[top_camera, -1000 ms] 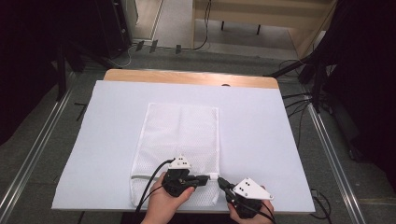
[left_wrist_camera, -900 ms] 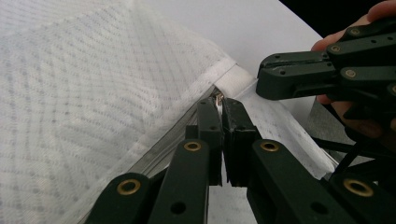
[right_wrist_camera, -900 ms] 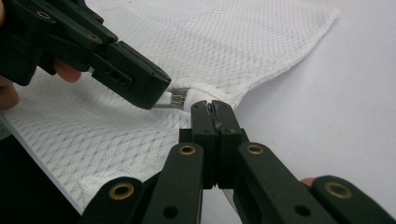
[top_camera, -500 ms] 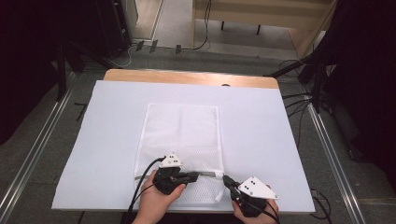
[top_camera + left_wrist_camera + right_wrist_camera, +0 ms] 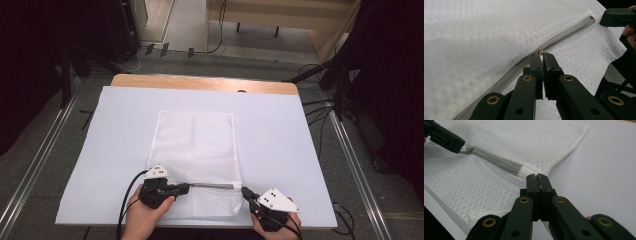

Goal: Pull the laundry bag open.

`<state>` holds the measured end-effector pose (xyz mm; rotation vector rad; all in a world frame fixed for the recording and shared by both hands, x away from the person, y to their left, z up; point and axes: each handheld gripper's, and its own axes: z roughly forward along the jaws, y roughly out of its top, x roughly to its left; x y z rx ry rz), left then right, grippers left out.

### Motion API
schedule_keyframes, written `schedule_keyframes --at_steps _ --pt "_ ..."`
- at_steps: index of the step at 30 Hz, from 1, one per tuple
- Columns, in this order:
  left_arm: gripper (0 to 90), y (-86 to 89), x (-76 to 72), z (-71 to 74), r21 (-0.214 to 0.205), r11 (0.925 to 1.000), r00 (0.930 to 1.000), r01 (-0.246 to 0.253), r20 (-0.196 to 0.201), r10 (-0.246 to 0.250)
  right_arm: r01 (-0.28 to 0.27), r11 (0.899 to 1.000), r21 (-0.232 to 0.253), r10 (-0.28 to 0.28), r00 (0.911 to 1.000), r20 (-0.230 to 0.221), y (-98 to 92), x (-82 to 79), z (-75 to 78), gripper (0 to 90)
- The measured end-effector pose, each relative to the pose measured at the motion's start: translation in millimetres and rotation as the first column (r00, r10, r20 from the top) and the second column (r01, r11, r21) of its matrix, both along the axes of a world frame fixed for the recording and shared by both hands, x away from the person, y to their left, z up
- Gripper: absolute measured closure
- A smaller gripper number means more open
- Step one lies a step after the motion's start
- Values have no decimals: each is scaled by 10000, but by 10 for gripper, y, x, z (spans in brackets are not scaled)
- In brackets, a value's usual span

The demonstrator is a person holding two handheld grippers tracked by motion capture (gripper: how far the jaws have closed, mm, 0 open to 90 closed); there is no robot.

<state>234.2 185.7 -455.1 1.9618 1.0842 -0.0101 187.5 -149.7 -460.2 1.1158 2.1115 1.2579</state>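
Mesh bag, white, flat on a pale sheet covering the table, long axis running away from the person, near end at the table's front edge. Zipper crossing the bag near that end, side to side, at right angles to the bag's length.

Left gripper over the bag's near-left part, jaws closed and pointing right along the zipper line. Seen in the left gripper view: jaws pinched together on a small metal pull at the zipper track. Right gripper at the bag's near-right edge, jaws closed and pointing left toward the other gripper. Seen in the right gripper view: jaws clamped on the white fabric tab at the zipper's end, bag cloth bunched just ahead of them.

Grey zipper teeth stretched straight between the two grippers, tip facing tip along one line. Pull lying left of the clamped end, with exposed track between them and more bag width beyond the left gripper. Likely step: sliding the pull along the track while the right side anchors the end. Coming move dependent on that one line: travel of the left hand straight along the zipper, leftward and away from the right gripper, with the right hold kept firm so the mesh stays taut rather than dragging.
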Motion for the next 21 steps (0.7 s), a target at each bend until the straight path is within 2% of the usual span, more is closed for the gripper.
schedule_keyframes --at_steps 1,2,7,11,13,16,17,18,21 --pt "884 0 0 0 0 10000 10000 0 0 0 0 10000 0 0 10000 0 0 0 0 900" --pt "884 97 0 1 -179 9997 9998 -186 -83 185 111 9999 61 -111 9999 -22 -27 6 7 900" --pt "884 345 -4 32 -361 9974 9981 -616 -66 614 246 9996 121 -247 9997 9 -69 8 25 900" --pt "884 547 -19 37 -161 9948 9949 -1007 27 1007 267 9996 118 -267 9996 45 -86 10 33 900" --pt "884 646 -29 40 -286 9943 9946 -1032 26 1033 291 9995 126 -291 9996 33 -91 11 32 900" --pt "883 779 -65 55 59 9923 9922 -1235 159 1234 355 9993 129 -355 9994 1 -103 14 34 900" --pt "883 779 -65 55 59 9923 9922 -1235 159 1234 355 9993 129 -355 9994 1 -103 14 34 900" --pt "883 867 -83 63 -59 9907 9907 -1358 94 1359 385 9992 143 -385 9993 24 -116 18 35 900" --pt "883 962 -98 72 -98 9896 9897 -1433 24 1433 394 9991 141 -395 9992 16 -122 20 38 900"
